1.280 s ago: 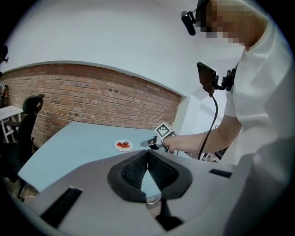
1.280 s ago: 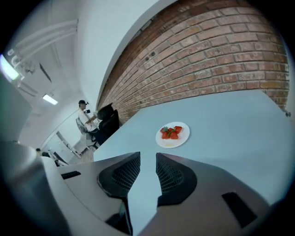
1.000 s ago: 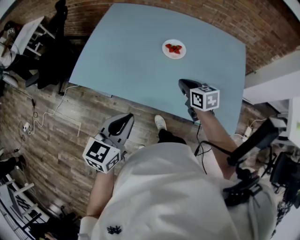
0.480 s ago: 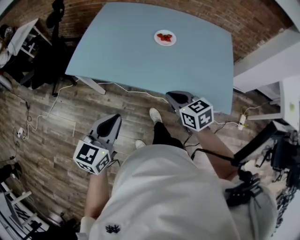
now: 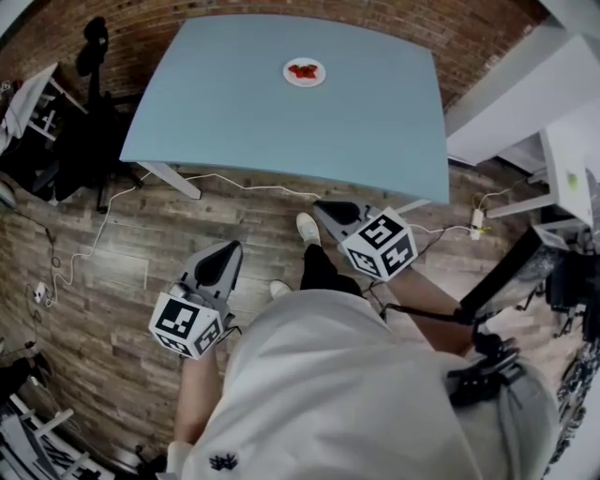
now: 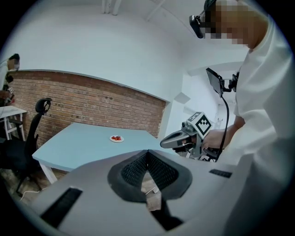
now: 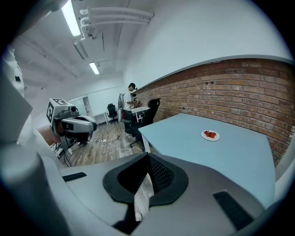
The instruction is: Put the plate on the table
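Note:
A small white plate point(image 5: 305, 72) with red strawberries on it sits on the far part of the light blue table point(image 5: 234, 112). Both grippers hang over the wooden floor, short of the table's near edge. My left gripper point(image 5: 228, 253) is shut with nothing in it. My right gripper point(image 5: 327, 210) is also shut and empty. The left gripper view shows its jaws point(image 6: 147, 153) closed together, the plate point(image 6: 116, 138) far off and the right gripper point(image 6: 171, 140) beside. In the right gripper view the jaws point(image 7: 148, 156) meet, with the plate point(image 7: 210, 135) beyond them on the table point(image 7: 230, 156).
A black office chair point(image 5: 91, 42) stands left of the table by a brick wall point(image 5: 141, 23). Cables point(image 5: 103, 225) trail over the wood floor. A white desk point(image 5: 567, 159) stands at the right. Another person point(image 7: 131, 102) stands far back in the room.
The person has stepped back from the table. The plate now lies farther off, and the right gripper, earlier over the table's near edge, is now over the floor.

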The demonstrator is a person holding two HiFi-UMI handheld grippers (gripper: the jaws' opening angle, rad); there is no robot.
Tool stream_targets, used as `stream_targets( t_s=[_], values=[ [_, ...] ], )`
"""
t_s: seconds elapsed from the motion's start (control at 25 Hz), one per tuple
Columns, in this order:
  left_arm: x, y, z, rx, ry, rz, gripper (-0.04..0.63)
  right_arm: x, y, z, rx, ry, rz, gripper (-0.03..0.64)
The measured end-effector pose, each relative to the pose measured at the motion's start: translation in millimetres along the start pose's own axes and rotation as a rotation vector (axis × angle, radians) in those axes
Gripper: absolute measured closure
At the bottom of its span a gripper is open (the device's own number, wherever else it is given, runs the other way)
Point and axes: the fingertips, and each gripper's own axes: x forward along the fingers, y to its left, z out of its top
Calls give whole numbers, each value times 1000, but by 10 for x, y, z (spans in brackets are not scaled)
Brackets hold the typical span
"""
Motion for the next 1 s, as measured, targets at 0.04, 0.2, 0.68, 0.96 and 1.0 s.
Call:
stream_targets(
  t_s=[0.04,0.2,0.68,0.96,1.0],
  values=[
    [-13,-20,1,0,1,-4,594,-17,32,2,-3,-3,-2,607],
    [-84,-61,-17,-3,0,-14,594,-23,182,21,-29,-3,3,607],
    [-203,-112,-113,10,-16,-25,594,-7,465,9,-79,11,32,607],
    [-248,-64,-139,17,-12,-22,594,61,566,13,-101,24,49,607],
    [-252,-57,-142,16,-12,-22,594,72,575,15,-105,27,51,607]
  ],
)
